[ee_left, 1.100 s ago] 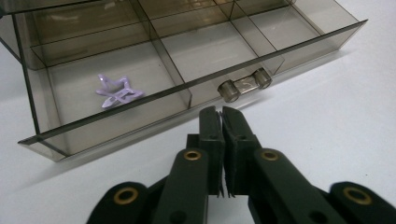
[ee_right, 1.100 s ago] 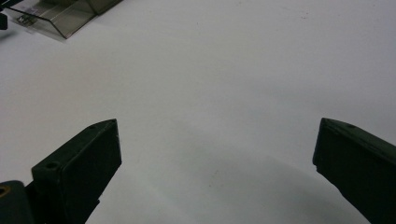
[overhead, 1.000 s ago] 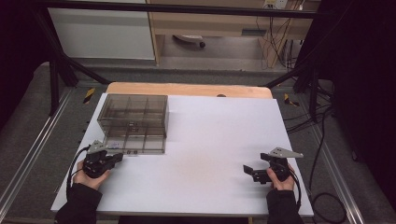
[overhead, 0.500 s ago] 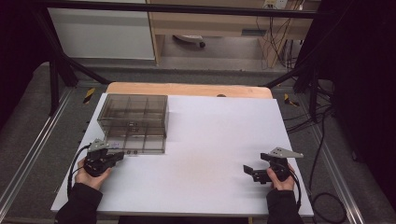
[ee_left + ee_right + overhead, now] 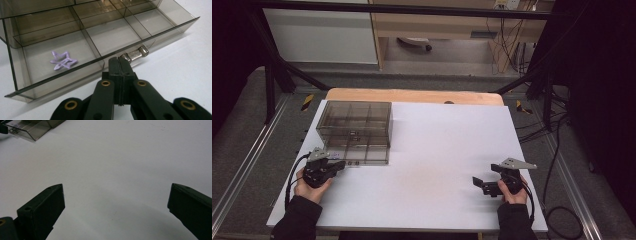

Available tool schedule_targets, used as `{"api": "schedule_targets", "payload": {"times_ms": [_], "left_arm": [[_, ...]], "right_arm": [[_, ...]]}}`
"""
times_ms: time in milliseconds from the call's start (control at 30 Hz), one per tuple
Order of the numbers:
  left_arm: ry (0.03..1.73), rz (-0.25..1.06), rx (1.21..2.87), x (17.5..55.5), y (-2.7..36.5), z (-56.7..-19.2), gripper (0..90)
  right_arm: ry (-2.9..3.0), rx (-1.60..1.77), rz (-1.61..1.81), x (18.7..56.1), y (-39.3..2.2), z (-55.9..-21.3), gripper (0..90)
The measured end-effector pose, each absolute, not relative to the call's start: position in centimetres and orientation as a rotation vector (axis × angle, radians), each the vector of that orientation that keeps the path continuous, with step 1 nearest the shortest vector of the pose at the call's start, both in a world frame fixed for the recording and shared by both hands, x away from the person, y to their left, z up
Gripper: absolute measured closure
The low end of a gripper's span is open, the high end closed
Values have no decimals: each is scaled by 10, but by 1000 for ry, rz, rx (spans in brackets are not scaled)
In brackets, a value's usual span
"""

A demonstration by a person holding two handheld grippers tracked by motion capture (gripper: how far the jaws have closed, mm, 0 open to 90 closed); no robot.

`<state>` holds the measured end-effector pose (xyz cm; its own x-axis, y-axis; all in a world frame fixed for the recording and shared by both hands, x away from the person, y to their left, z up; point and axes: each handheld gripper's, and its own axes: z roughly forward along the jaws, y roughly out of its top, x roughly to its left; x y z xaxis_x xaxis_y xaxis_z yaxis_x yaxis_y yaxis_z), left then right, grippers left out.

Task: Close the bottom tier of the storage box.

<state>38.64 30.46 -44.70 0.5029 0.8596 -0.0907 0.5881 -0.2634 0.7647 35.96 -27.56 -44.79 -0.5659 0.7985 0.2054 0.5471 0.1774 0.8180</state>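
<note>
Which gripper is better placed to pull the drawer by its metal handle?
Left. The left gripper sits shut right at the drawer's metal handle, while the right gripper rests open across the white table, far from the drawer.

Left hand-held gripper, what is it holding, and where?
The left hand-held gripper is shut on the drawer's metal handle, at its left end.

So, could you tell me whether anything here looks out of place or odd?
Nothing looks damaged or spilled. The bottom drawer of the clear box is pulled out, the shut left gripper at its metal handle; one purple star lies in its end compartment.
</note>
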Motion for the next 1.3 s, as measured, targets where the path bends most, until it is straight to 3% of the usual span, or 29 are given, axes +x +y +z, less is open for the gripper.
{"api": "schedule_targets", "payload": {"times_ms": [1300], "left_arm": [[1172, 468, 1981, 393, 302, -451, 900]], "right_arm": [[2185, 1287, 1336, 360, -275, -448, 18]]}}
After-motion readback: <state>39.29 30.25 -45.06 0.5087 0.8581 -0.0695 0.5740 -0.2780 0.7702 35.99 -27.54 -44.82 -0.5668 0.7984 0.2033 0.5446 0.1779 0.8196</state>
